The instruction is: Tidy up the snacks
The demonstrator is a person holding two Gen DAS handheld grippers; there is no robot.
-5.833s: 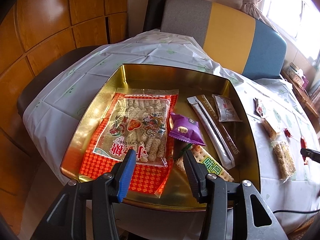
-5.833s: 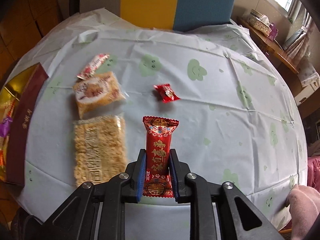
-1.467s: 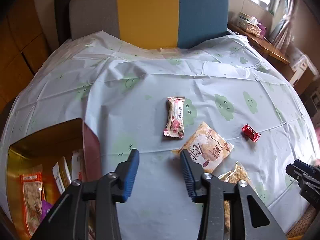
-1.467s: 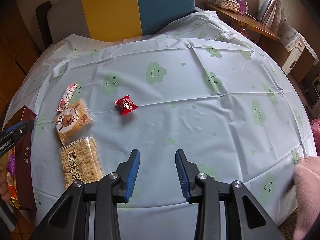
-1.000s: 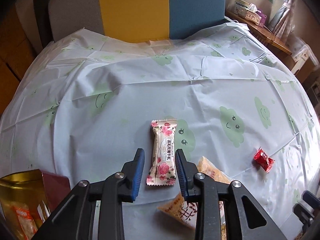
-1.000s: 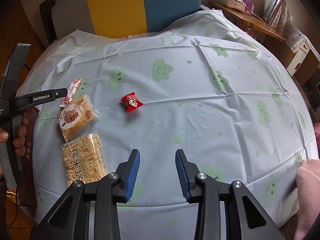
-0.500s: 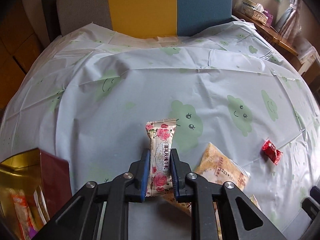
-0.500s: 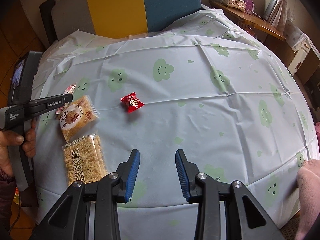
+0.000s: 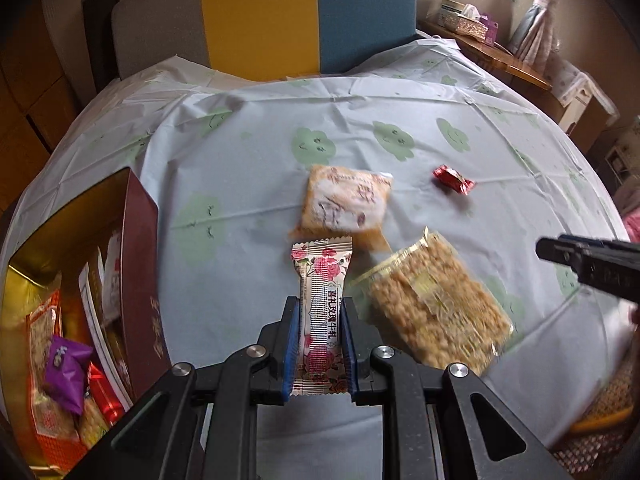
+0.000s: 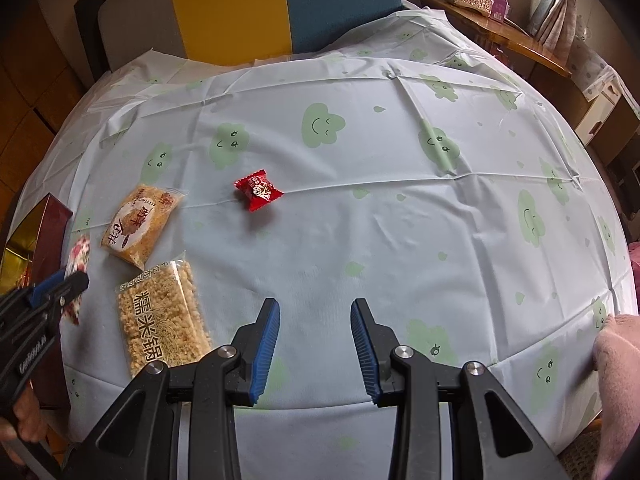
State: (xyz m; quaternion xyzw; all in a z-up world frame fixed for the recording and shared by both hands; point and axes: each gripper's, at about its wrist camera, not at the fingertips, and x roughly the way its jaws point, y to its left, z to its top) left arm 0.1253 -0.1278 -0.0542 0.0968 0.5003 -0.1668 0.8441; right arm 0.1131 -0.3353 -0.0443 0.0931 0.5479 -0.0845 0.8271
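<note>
Two hand-held grippers and one open gold tin (image 9: 132,216) appear over a round table (image 10: 400,240) covered by a pale blue cloth printed with green clouds. Four loose snacks are counted. One is a rose-print candy bar (image 9: 322,312). One is a square tan cake packet (image 9: 344,204), lying flat just beyond the bar's far end. One is a long puffed-rice bar (image 9: 432,300), just to the right of the candy bar and blurred in the left wrist view. One is a small red wrapped candy (image 10: 257,190), lying alone farther right, well apart from the others. The tin stands at the table's left edge with its dark red wall facing the snacks; it holds several packets, among them one purple pouch (image 9: 66,372); the rest overlap too much to count.

A chair back (image 9: 260,16) in grey, yellow and blue stands behind the table. A wooden sideboard (image 10: 500,24) with a tissue box runs along the far right.

The left gripper (image 9: 320,308) is clamped on the lower half of the rose-print candy bar, whose upper end projects forward past the blue pads, between the tin and the rice bar. The right gripper (image 10: 316,320) hangs over bare cloth with its jaws apart and nothing between them. A pink sleeve (image 10: 616,360) shows at the table's right edge.
</note>
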